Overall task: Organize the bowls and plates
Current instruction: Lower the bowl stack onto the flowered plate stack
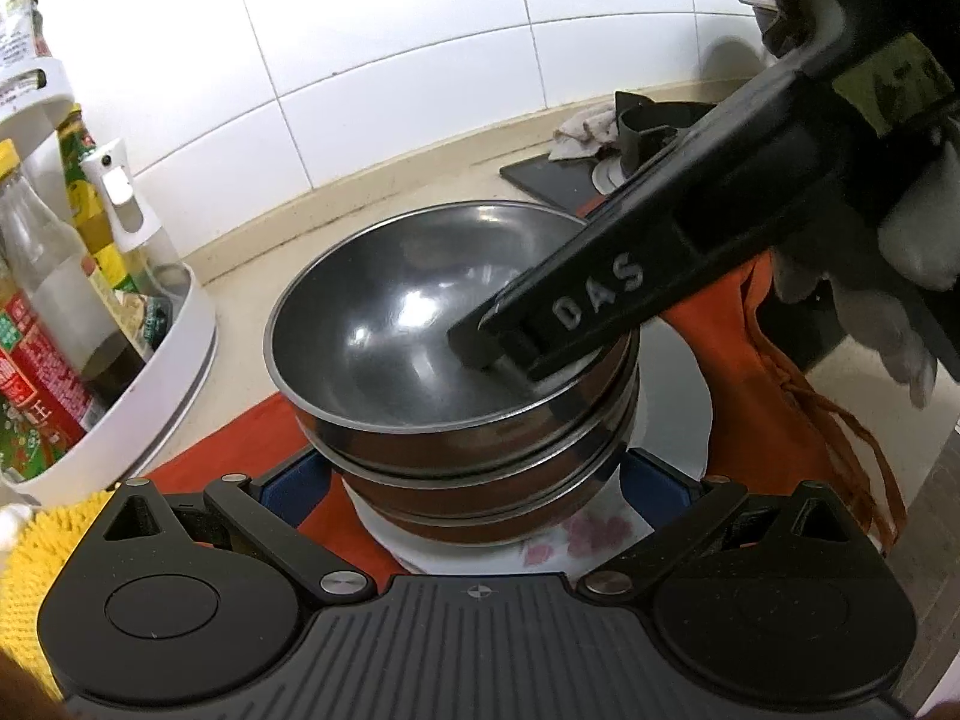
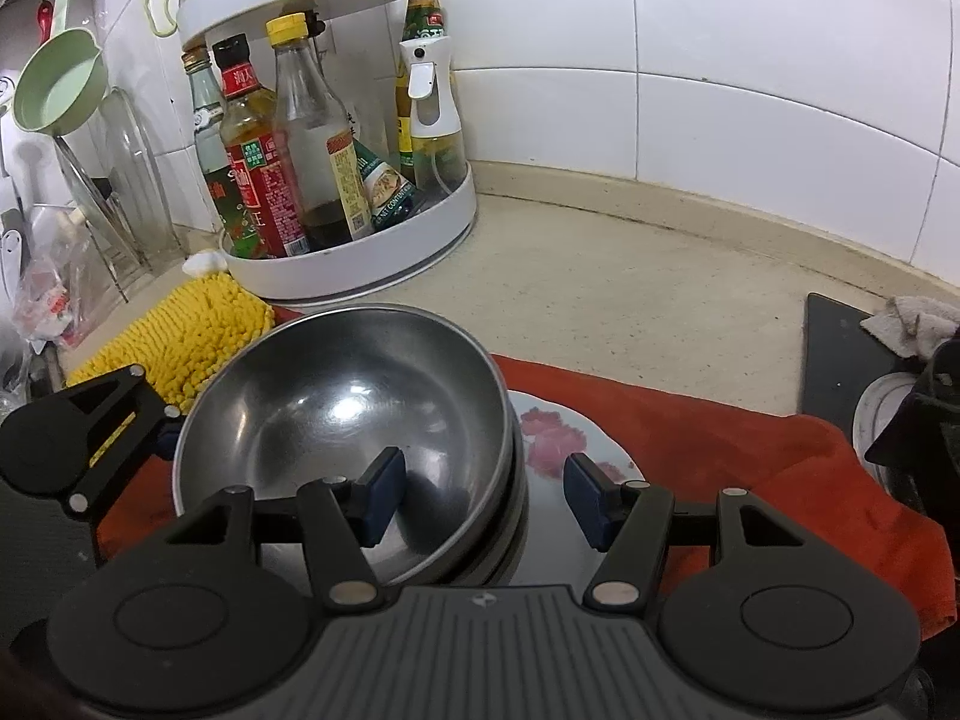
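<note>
Counter: beige kitchen counter [image 2: 630, 276] against a white tiled wall [image 2: 720, 60].
Right gripper [image 2: 483, 501]: nearest in its own view, jaws wide apart and straddling the near rim of the top bowl; one blue pad [image 2: 384, 495] is inside the bowl, the other outside over the plate, gripping nothing.
Left gripper [image 1: 480, 480]: open wide, its fingers on either side of the stack's base, clamping nothing.
Bowls [image 1: 420, 324]: steel bowls nested in a stack.
Plate [image 2: 552, 444]: flowered, under the stack, on a red cloth [image 2: 720, 438].
Further back: yellow mat [image 2: 180, 342], white bottle rack [image 2: 360, 264].
</note>
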`<state>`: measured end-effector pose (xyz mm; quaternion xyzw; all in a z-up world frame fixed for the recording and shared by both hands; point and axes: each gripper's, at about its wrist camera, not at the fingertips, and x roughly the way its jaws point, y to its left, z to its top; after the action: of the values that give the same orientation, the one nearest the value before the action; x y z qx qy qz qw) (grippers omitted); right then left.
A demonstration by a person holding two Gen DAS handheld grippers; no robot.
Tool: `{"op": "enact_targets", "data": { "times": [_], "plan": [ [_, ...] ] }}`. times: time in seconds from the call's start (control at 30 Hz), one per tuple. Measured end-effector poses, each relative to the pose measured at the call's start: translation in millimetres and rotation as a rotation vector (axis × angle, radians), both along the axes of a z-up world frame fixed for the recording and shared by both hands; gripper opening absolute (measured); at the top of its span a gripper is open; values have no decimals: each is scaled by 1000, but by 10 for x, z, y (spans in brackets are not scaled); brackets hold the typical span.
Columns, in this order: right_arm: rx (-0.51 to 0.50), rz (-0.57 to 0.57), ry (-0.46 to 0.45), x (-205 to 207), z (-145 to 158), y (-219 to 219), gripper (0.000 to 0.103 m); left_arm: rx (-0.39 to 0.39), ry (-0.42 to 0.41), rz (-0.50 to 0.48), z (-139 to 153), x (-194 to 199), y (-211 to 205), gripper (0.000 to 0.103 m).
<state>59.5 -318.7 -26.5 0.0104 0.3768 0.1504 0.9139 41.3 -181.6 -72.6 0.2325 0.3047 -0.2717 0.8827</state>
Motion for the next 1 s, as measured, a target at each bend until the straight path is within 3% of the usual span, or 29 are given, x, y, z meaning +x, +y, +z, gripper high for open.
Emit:
{"op": "enact_targets", "data": {
  "times": [0.43, 1.0],
  "plan": [
    [3, -16, 10, -67, 40, -14, 53, -14, -26, 37, 118, -125, 72, 103],
    [35, -26, -69, -408, 347, -12, 53, -52, -62, 104, 331, -335, 273, 103]
  ]
}}
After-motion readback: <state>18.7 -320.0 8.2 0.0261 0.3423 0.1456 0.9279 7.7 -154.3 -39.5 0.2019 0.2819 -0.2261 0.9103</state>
